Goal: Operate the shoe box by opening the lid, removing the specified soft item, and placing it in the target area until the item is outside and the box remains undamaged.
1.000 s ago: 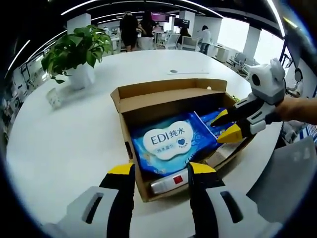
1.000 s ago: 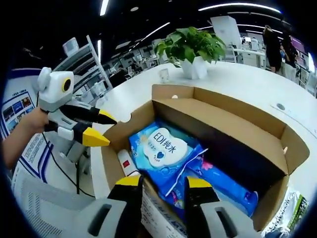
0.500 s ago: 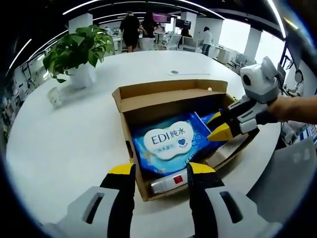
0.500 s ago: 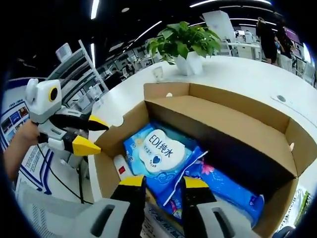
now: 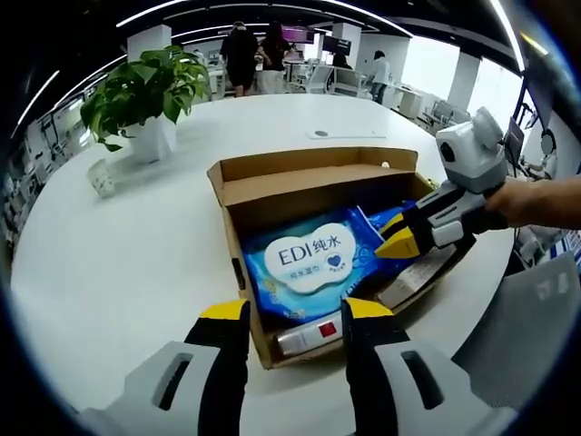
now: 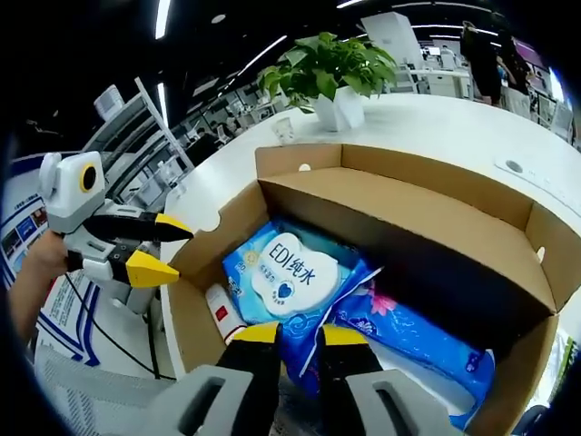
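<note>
An open cardboard shoe box (image 5: 309, 163) (image 6: 408, 195) lies on the white round table (image 5: 118, 263) with its lid folded back. Inside is a blue wipes pack (image 5: 313, 259) (image 6: 286, 272) with a white label. A second blue pack with pink flowers (image 6: 418, 341) lies beside it, and a white tube with a red mark (image 5: 309, 334) (image 6: 221, 313) lies along the near wall. My right gripper (image 6: 300, 338) (image 5: 398, 239) reaches into the box, its jaws pinched on the wipes pack's edge. My left gripper (image 5: 295, 311) (image 6: 171, 250) hovers open just outside the box's near wall.
A potted plant (image 5: 145, 91) (image 6: 331, 68) and a small glass cup (image 5: 102, 179) (image 6: 286, 132) stand on the table beyond the box. A pale packet (image 5: 418, 272) lies by the box's right side. Several people (image 5: 241, 54) stand far behind.
My right gripper has moved deeper into the box and its jaws have narrowed onto the wipes pack's edge. The left gripper has stayed put.
</note>
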A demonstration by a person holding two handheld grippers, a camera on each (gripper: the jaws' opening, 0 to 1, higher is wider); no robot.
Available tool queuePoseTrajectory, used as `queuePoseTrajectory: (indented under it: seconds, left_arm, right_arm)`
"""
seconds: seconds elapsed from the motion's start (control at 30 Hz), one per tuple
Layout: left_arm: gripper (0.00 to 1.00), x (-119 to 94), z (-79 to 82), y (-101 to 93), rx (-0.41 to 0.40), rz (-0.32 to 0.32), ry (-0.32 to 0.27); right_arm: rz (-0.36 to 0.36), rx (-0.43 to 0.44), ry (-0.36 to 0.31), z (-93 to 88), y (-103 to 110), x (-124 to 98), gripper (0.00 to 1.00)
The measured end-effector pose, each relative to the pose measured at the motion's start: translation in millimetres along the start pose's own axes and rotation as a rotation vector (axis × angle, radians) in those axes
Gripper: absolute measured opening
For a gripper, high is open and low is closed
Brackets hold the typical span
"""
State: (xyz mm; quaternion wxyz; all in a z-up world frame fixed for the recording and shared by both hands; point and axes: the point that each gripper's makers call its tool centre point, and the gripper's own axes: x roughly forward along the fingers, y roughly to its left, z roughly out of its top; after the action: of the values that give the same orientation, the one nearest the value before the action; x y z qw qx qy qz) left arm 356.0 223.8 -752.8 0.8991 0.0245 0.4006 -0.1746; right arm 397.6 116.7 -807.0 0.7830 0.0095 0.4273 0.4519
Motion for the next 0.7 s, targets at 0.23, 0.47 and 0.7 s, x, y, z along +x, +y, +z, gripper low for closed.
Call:
queuePoseTrajectory:
  seconds: [0.23,0.47,0.7]
  left_arm:
    - [0.41,1.5,1.6,-0.5,0.002,0.002,0.003]
    - [0.40,4.5,3.4,-1.9,0.013,-0.002,0.011]
    - [0.40,9.3,1.5,-6.7,0.029,-0.010,0.032]
  right_arm:
    - [-0.019,-0.008,-0.004,-0.4,-4.7,-4.8,0.00]
    - [-0.013,-0.018,-0.018,1.3,-6.2,-16.1,0.00]
    - [-0.001,0.020,-0.026,0.9,-8.4,-19.6,0.00]
